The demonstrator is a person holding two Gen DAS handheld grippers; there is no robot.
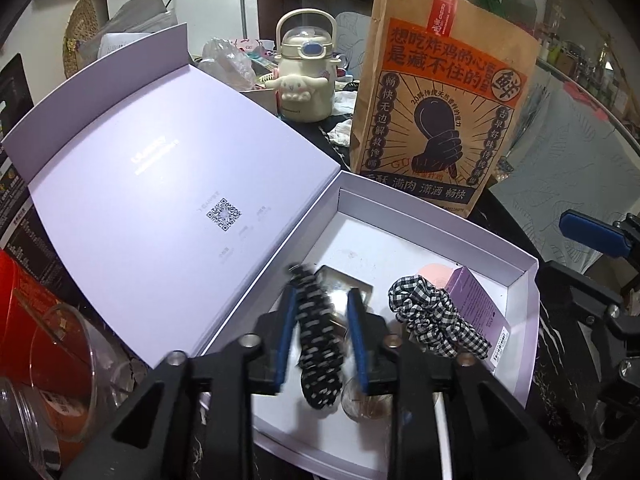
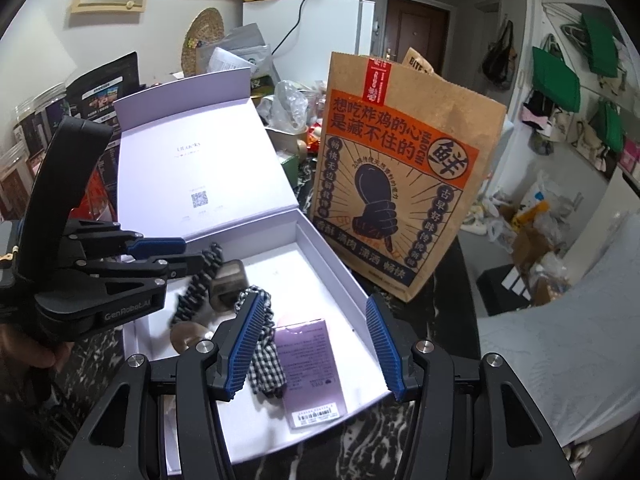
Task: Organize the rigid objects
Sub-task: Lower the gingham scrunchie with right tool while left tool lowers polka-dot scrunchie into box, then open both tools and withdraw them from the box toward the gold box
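An open white gift box point(image 1: 436, 227) holds a purple carton point(image 1: 477, 304), a black-and-white checked scrunchie point(image 1: 432, 320), a square metallic block point(image 1: 345, 283), a pink round piece point(image 1: 435, 274) and a clear round disc point(image 1: 362, 402). A black hair tie with white dots point(image 1: 318, 344), blurred, hangs between the fingers of my left gripper point(image 1: 322, 294) over the box; the pads stand slightly apart from it. My right gripper point(image 2: 316, 304) hovers open and empty above the purple carton point(image 2: 312, 360) and the checked scrunchie point(image 2: 264, 360). The left gripper point(image 2: 188, 254) shows there at the left.
The box lid point(image 1: 140, 160) lies open to the left. A tall brown paper bag point(image 1: 440, 100) stands right behind the box, with a cream cartoon bottle point(image 1: 306, 76) beside it. A red can point(image 1: 24, 312) and a clear cup point(image 1: 60, 360) crowd the left.
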